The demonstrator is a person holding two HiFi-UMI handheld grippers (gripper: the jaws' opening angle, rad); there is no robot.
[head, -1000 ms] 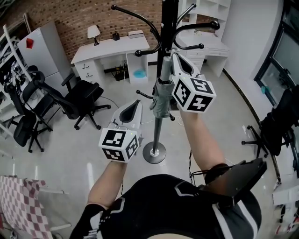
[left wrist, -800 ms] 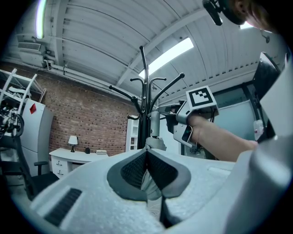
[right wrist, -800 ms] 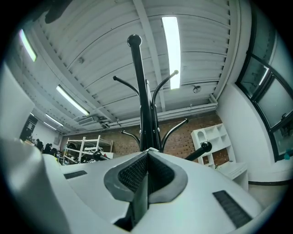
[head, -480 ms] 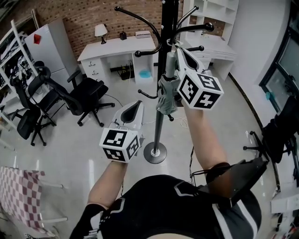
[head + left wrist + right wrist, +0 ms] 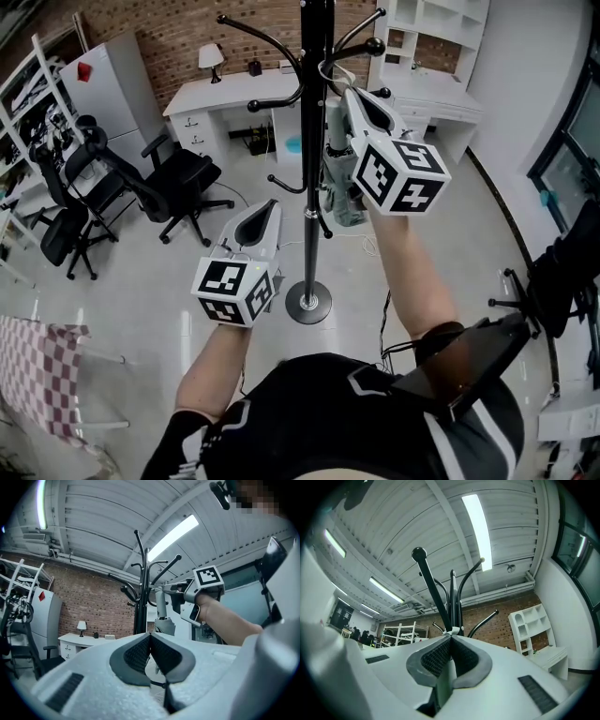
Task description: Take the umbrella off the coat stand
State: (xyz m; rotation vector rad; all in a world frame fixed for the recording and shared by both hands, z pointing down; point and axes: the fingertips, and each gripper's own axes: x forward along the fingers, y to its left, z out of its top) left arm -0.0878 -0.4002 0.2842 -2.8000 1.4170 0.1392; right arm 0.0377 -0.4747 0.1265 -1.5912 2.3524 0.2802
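My right tool (image 5: 347, 94) is clamped on the folded grey umbrella (image 5: 339, 192), which hangs just beside the black coat stand (image 5: 313, 131) pole, under its upper hooks. My left tool (image 5: 270, 208) sits lower, jaws together on nothing.

The pole of the coat stand (image 5: 315, 131) stands just in front of the right tool (image 5: 345, 91), so no way goes straight forward. Above and ahead of this tool the curved hooks (image 5: 429, 583) spread out, and one with a ball end crosses over its tip. Below it the umbrella (image 5: 339, 187) hangs close beside the pole and fills that gap. In front of the left tool (image 5: 274, 202) a low hook (image 5: 286, 186) sticks out from the pole. Left of the left tool the floor (image 5: 141, 281) is open, and the office chairs (image 5: 183, 178) stand well apart. Behind both tools, toward the person, the air is free.
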